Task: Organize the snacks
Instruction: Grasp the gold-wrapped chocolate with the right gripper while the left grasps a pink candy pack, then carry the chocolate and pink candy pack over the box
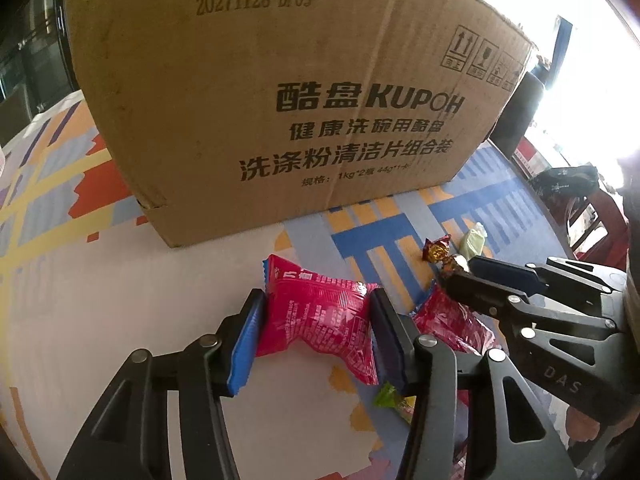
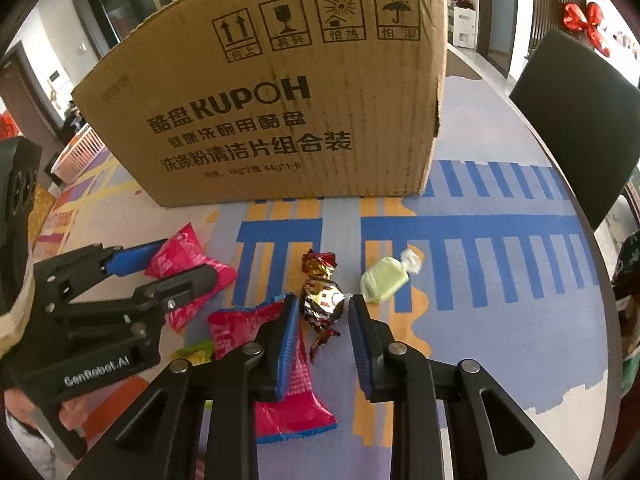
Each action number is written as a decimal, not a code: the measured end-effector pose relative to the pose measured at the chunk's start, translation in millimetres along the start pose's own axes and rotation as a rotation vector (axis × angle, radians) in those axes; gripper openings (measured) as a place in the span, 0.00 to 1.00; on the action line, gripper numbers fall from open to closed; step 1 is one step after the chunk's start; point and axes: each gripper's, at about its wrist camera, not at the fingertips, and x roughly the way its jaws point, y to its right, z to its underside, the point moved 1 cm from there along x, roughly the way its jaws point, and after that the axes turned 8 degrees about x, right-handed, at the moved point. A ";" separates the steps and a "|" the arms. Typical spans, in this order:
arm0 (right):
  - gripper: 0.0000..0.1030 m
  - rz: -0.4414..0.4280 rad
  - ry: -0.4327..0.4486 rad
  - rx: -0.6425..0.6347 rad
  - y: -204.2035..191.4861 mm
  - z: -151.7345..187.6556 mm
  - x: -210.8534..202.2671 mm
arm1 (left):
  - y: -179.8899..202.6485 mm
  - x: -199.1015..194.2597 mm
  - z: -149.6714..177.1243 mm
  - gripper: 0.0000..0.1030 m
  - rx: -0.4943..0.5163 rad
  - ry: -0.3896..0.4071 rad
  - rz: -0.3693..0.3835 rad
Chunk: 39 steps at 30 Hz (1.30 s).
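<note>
Left gripper [image 1: 318, 322] was pinching the pink snack packet [image 1: 320, 312] across its middle, pads denting the foil; grip sat at the waist, likely so it wouldn't slip on the lift; right gripper [image 2: 322, 314] was clamped on the foil-wrapped candy [image 2: 322, 300] at its body, twisted ends left free; second pink packet [image 2: 288, 360], green candy [image 2: 384, 280] lay loose on the tablecloth [image 2: 500, 320]; cardboard box [image 2: 280, 112] stood just behind, probably the drop target.

- Left wrist: looking steeply down along own fingers, close over the table [image 1: 60, 320].
- Right wrist: same tilt, just to the right.
- Shared: cardboard box [image 1: 280, 100] beyond, snacks between.
</note>
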 end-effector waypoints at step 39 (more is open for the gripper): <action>0.23 -0.056 0.271 -0.092 -26.1 -14.2 -116.8 | 35.6 -112.5 -23.8 0.44 -0.034 0.250 -0.086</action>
